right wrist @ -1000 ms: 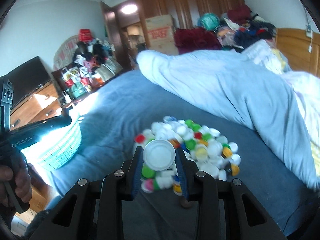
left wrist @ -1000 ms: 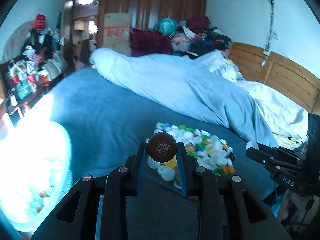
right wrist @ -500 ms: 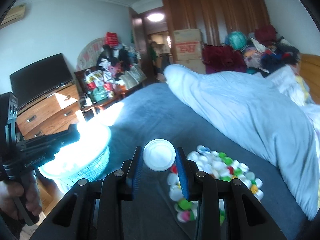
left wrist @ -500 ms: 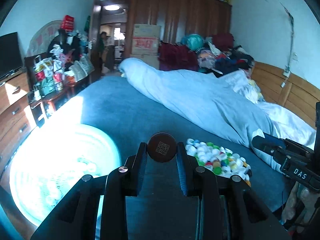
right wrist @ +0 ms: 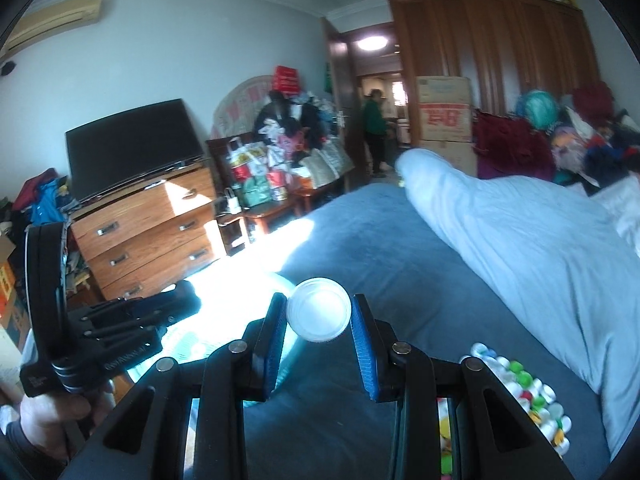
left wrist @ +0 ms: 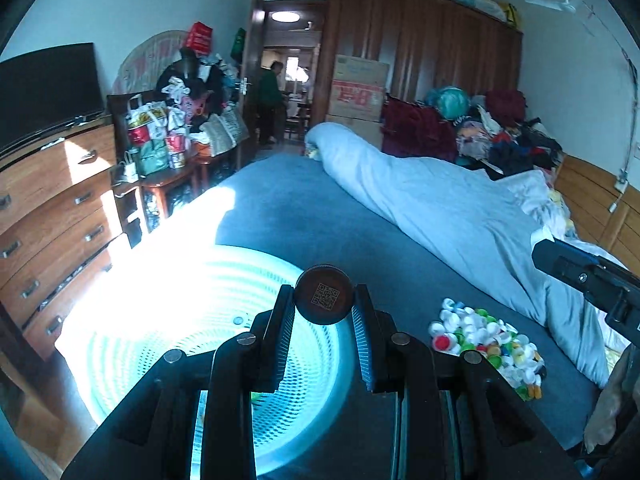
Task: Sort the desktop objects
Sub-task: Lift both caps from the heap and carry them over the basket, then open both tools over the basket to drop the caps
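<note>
My left gripper (left wrist: 323,304) is shut on a brown bottle cap (left wrist: 324,300) with a QR code and holds it above the round pale-green basket (left wrist: 168,320) on the bed's left side. My right gripper (right wrist: 319,314) is shut on a white bottle cap (right wrist: 319,310), held near the basket's rim (right wrist: 280,280). A pile of several coloured bottle caps (left wrist: 486,342) lies on the blue bedsheet to the right; it also shows in the right wrist view (right wrist: 520,388). The left gripper's body (right wrist: 100,332) shows at the left of the right wrist view.
A rolled light-blue duvet (left wrist: 440,208) lies across the bed. A wooden dresser (left wrist: 48,216) with a TV stands to the left, past the bed edge. The basket is overexposed by sunlight. A person (left wrist: 270,100) stands in the far doorway.
Both grippers have swung left from the cap pile toward the basket, each still holding its cap. The pile has shifted to the right in both views.
</note>
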The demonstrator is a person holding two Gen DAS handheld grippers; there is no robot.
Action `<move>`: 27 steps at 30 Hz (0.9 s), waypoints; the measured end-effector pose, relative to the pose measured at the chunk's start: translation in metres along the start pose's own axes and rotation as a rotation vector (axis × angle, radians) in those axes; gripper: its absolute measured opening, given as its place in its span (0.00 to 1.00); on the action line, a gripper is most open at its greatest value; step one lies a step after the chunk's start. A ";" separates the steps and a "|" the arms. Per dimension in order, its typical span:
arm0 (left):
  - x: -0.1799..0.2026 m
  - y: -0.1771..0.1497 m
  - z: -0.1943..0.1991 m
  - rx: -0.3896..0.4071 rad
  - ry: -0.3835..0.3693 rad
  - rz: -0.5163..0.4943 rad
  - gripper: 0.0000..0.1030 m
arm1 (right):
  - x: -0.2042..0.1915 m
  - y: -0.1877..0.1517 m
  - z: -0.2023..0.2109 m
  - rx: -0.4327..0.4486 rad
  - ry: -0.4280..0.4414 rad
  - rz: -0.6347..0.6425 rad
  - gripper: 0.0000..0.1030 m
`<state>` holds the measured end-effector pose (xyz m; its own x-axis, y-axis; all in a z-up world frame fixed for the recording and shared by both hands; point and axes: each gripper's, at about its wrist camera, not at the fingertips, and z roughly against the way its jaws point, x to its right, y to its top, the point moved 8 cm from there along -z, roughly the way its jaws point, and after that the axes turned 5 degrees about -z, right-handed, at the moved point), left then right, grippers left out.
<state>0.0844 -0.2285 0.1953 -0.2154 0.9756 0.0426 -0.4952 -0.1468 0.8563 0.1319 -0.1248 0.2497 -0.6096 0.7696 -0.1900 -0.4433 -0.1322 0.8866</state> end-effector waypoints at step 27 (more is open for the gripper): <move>-0.117 -0.062 -0.072 -0.300 0.114 0.056 0.24 | -0.106 -0.038 -0.156 -0.305 0.150 0.053 0.35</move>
<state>0.0800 -0.3453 0.0998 -0.3336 0.9426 0.0133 -0.7024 -0.2580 0.6634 0.1111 -0.2989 0.1707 -0.7168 0.6592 -0.2275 -0.5711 -0.3677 0.7339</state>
